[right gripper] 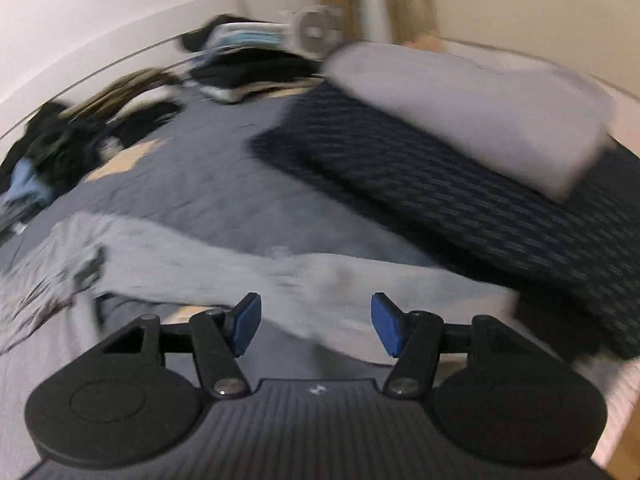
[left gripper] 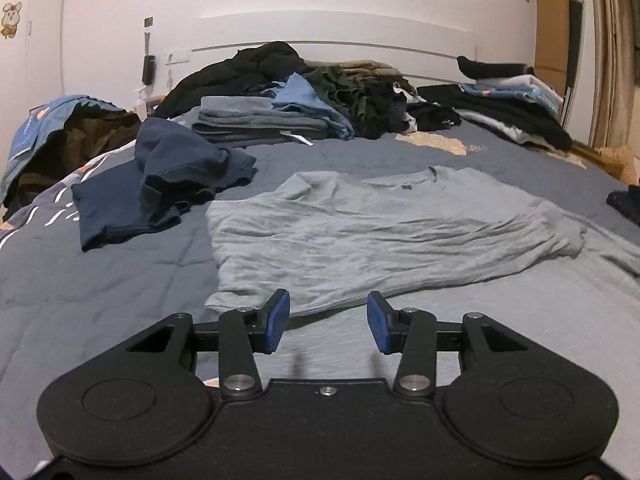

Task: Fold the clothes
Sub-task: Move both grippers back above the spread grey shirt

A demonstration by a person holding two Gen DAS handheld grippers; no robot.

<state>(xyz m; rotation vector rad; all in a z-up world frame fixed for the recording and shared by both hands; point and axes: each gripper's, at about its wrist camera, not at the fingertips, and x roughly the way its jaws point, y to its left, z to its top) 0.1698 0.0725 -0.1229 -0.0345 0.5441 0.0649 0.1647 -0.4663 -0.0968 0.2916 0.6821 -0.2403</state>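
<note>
A wrinkled pale grey-blue cotton T-shirt is spread flat on the dark grey quilted bed, seemingly for folding; at its 6 o'clock hem the left hand-held gripper is held agape and empty; the right hand-held gripper, likewise parted, is poised over a sleeve.

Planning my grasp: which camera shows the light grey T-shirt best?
The left wrist view: the light grey T-shirt lies spread and sharp, collar visible. The right wrist view shows only a blurred part of it.
</note>
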